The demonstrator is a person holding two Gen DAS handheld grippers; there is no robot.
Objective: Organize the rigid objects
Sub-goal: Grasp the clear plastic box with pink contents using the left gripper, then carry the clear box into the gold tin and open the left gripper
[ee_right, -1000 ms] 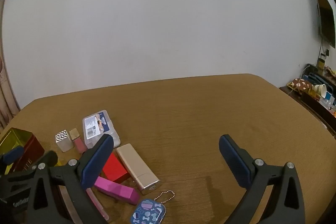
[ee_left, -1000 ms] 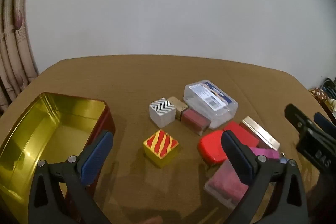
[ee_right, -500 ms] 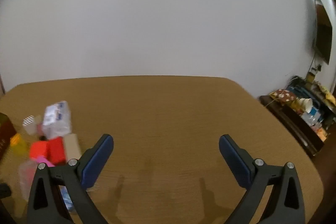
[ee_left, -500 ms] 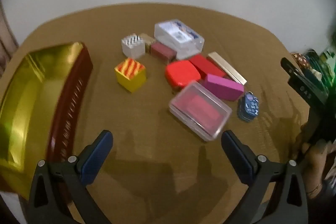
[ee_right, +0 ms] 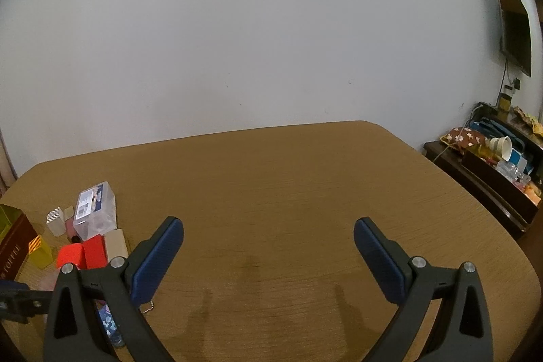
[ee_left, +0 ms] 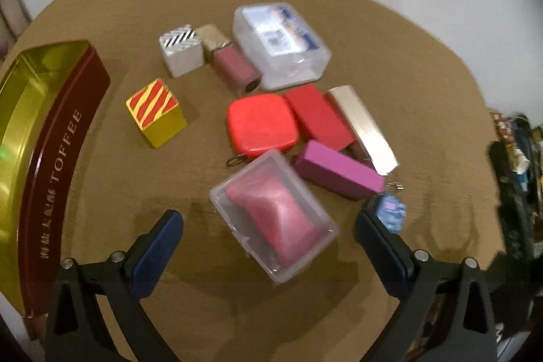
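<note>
My left gripper (ee_left: 268, 243) is open above a clear case holding a pink item (ee_left: 275, 216), which lies between its fingers. Beyond lie a red rounded case (ee_left: 261, 124), a red box (ee_left: 319, 116), a magenta block (ee_left: 336, 173), a gold bar (ee_left: 361, 128), a clear lidded box (ee_left: 280, 43), a maroon block (ee_left: 236, 70), a zebra-striped cube (ee_left: 181, 51), a yellow-red cube (ee_left: 156, 116) and a blue charm (ee_left: 392, 212). A gold toffee tin (ee_left: 51, 131) stands open at the left. My right gripper (ee_right: 268, 256) is open and empty over bare table, with the pile (ee_right: 85, 226) to its left.
The brown table (ee_right: 288, 192) has rounded edges and ends near a white wall. A dark side cabinet (ee_right: 488, 175) with clutter stands off the table's right side. A wall screen (ee_right: 516, 22) hangs at the far right.
My left gripper has risen, tilted downward and moved in over the clear pink case. My right gripper has swung right, away from the pile, then slightly back.
</note>
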